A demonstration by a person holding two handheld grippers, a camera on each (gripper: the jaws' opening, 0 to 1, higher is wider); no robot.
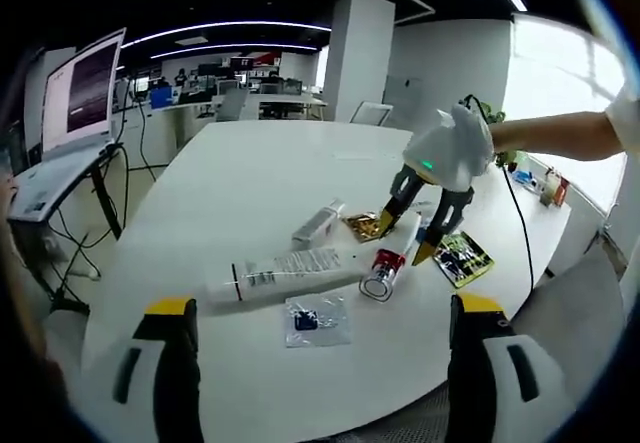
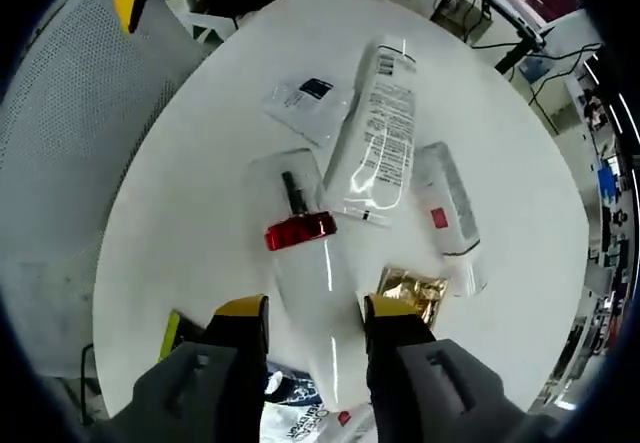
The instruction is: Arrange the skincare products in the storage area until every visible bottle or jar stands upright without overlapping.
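White round surface [image 1: 250,193] in an open office, laptop [image 1: 70,113] on a stand off to one side, rows of desks far behind.

Landmark: long white tube [image 1: 290,271], lying flat near the middle of the surface, printed side up. Seen again in the right gripper view [image 2: 380,133].

Just beside the tube's cap end: clear bottle with a red collar [image 1: 385,268], on its side, clear cap end nearest the tube. In the right gripper view the same bottle [image 2: 305,263] runs lengthwise toward the camera, white body passing between the two yellow-tipped jaws.

Beyond the tube: smaller white tube with a red mark [image 1: 318,225], also lying down; shown again [image 2: 448,213] alongside the long tube. Near it, a crumpled gold sachet [image 1: 365,226], visible too at [image 2: 412,291].

On the near side of the tube: clear sachet with a dark label [image 1: 315,320], flat on the surface; also at [image 2: 305,103].

Farther past the bottle: green and black packet [image 1: 462,258].

Right tongs [image 1: 405,238], held by a hand, spread, straddling the bottle body, contact not clear; own view [image 2: 316,313].

Left tongs [image 1: 325,313] spread wide, holding nothing, hovering short of the tube.

Nothing upright yet.
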